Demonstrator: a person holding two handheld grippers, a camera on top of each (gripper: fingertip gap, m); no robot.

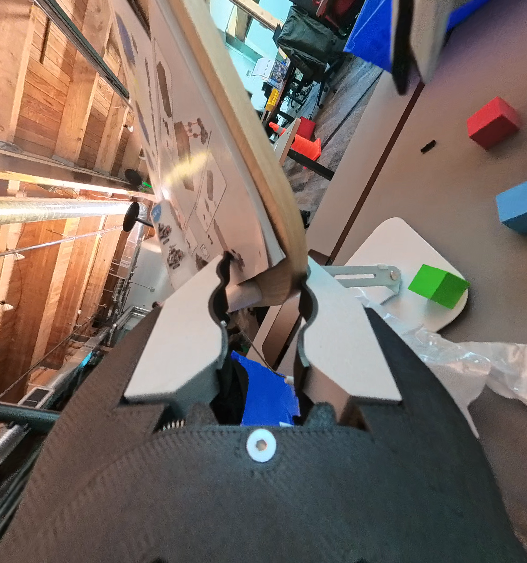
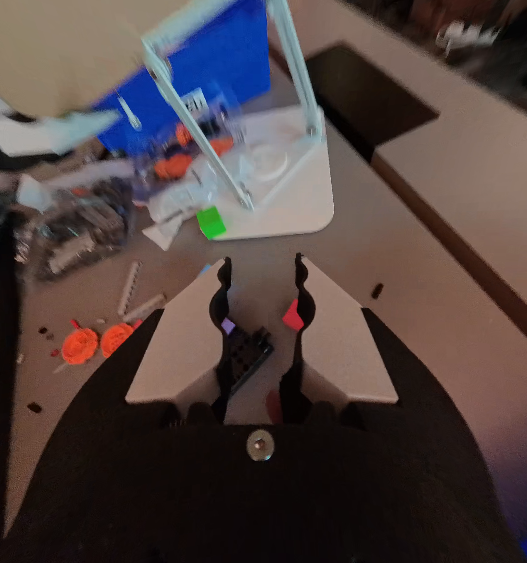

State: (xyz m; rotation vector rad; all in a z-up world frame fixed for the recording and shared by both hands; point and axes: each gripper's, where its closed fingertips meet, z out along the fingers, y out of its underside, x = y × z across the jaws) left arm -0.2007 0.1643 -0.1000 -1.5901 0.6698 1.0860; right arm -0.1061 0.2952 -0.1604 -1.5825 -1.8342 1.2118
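Observation:
My left gripper (image 1: 265, 268) is shut on the lower corner of a wooden board (image 1: 241, 122), which carries an illustrated booklet (image 1: 189, 152) on its face. The board tilts up and away over a white stand base (image 1: 408, 243) with a metal arm (image 1: 363, 275). A green cube (image 1: 439, 286) sits on that base. My right gripper (image 2: 262, 259) is open and empty above the table, in a blurred view. Below its jaws lie a black toothed piece (image 2: 247, 350) and a red cube (image 2: 292, 315). The stand base (image 2: 302, 198), green cube (image 2: 211, 222) and board (image 2: 58, 45) lie ahead of it.
A red cube (image 1: 494, 122) and a blue cube (image 1: 524, 204) lie on the table to the right. Crumpled clear plastic (image 1: 469, 365) lies near the base. Orange wheels (image 2: 79, 345), bags of small parts (image 2: 73, 219) and a blue box (image 2: 219, 61) crowd the left side. The red cube (image 2: 292, 315) lies some 8 centimetres from my right tips, 20 centimetres from my left tips. Look for it in the left wrist view (image 1: 487, 121) too.

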